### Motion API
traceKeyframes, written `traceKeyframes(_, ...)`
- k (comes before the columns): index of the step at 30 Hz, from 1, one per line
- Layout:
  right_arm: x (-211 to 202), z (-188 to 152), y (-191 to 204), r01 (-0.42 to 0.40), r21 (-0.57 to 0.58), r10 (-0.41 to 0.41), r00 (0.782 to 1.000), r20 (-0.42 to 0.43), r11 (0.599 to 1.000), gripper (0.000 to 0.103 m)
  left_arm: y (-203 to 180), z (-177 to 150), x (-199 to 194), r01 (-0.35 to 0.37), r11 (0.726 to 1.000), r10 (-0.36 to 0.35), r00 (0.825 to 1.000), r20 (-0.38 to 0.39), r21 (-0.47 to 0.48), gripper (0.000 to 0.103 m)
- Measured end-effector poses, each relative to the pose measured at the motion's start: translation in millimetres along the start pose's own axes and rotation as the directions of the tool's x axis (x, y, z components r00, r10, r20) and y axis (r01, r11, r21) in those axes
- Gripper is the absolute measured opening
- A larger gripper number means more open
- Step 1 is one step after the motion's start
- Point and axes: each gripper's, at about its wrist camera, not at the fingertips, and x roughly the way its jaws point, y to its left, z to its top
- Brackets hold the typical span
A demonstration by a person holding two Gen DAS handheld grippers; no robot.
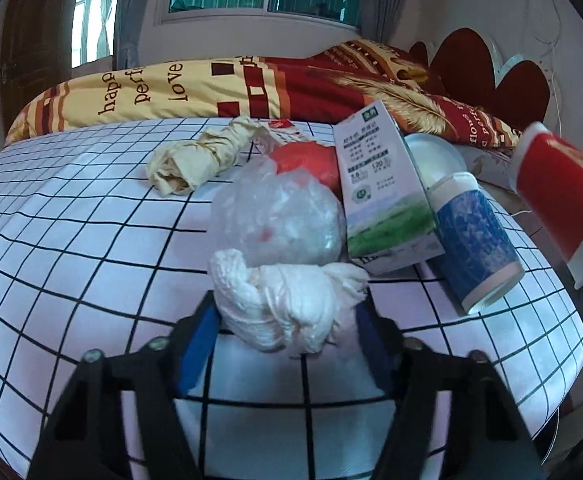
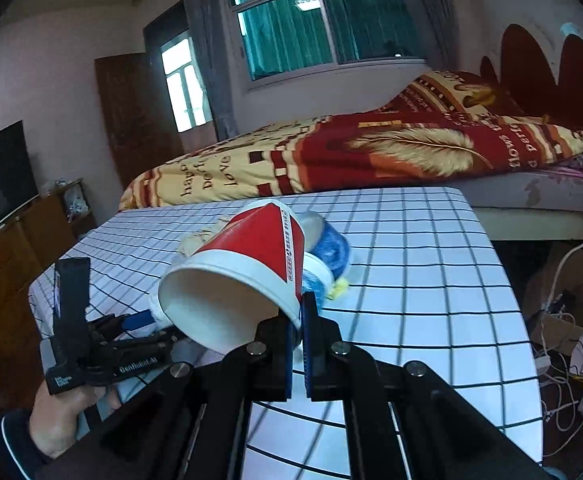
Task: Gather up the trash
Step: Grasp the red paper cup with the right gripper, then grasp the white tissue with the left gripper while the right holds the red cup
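Mid-collection: left tool (image 1: 291, 312) closed around crumpled white tissue wad (image 1: 287, 304) at 6 o'clock on checkered desk (image 1: 71, 208), right tool (image 2: 298, 320) pinching red paper cup (image 2: 235, 276) rim aloft; next, probably carrying both binward.

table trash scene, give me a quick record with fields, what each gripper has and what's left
surface: round table with black-grid white cloth
left gripper: fingers either side of crumpled white tissue wad
right gripper: shut on rim of red-and-white paper cup, held off the table
left on table: clear plastic bag, green-and-white milk carton, blue-and-white cup lying on its side, beige crumpled paper
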Motion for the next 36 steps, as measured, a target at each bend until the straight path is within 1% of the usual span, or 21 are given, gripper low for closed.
traceKeyframes(2, -2.2, -0.9, -6.6, 0.013, 0.008, -0.013, 1.0, -0.002, 1.0, 0.004, -1.6, 0.4, -0.2, 0.011, 1.0, -0.011, 1.0, 0.002, 0.001, 0.051)
traceKeyframes(5, -2.8, -1.3, -15.0, 0.035, 0.017, -0.034, 0.999, -0.013, 0.999, 0.004, -2.3, 0.0, -3.3, 0.023, 1.0, -0.022, 1.0, 0.015, -0.005, 0.045)
traceKeyframes(7, -3.7, -2.9, -21.2, 0.05, 0.024, -0.05, 0.999, -0.021, 0.998, 0.004, -3.1, 0.0, -7.0, 0.03, 1.0, -0.029, 0.999, 0.021, -0.007, 0.043)
traceKeyframes(11, -5.7, -6.9, -30.5, 0.081, 0.04, -0.079, 0.996, -0.042, 0.996, 0.004, -8.7, -1.8, -28.2, 0.028, 1.0, -0.028, 0.998, 0.064, 0.002, 0.042)
traceKeyframes(13, -7.3, -9.7, -35.6, 0.092, 0.052, -0.089, 0.995, -0.053, 0.994, 0.004, -10.2, -1.2, -34.1, 0.031, 1.0, -0.031, 0.997, 0.071, 0.002, 0.042)
traceKeyframes(16, -10.9, -11.9, -39.3, 0.105, 0.058, -0.101, 0.993, -0.063, 0.993, 0.004, -18.3, -3.1, -47.2, 0.024, 1.0, -0.025, 0.996, 0.089, 0.019, 0.042)
traceKeyframes(22, -23.0, -15.0, -42.8, 0.117, 0.067, -0.112, 0.991, -0.077, 0.991, 0.004, -41.1, -5.1, -72.4, 0.034, 0.998, -0.04, 0.992, 0.122, 0.054, 0.042)
traceKeyframes(30, -50.6, -22.5, -46.1, 0.135, 0.062, -0.13, 0.988, -0.081, 0.989, 0.004, -70.4, -5.6, -99.6, 0.074, 0.993, -0.087, 0.984, 0.154, 0.093, 0.042)
traceKeyframes(36, -77.9, -33.0, -58.5, 0.172, 0.07, -0.166, 0.983, -0.083, 0.983, 0.004, -92.6, -11.2, -109.7, 0.101, 0.988, -0.12, 0.979, 0.166, 0.117, 0.042)
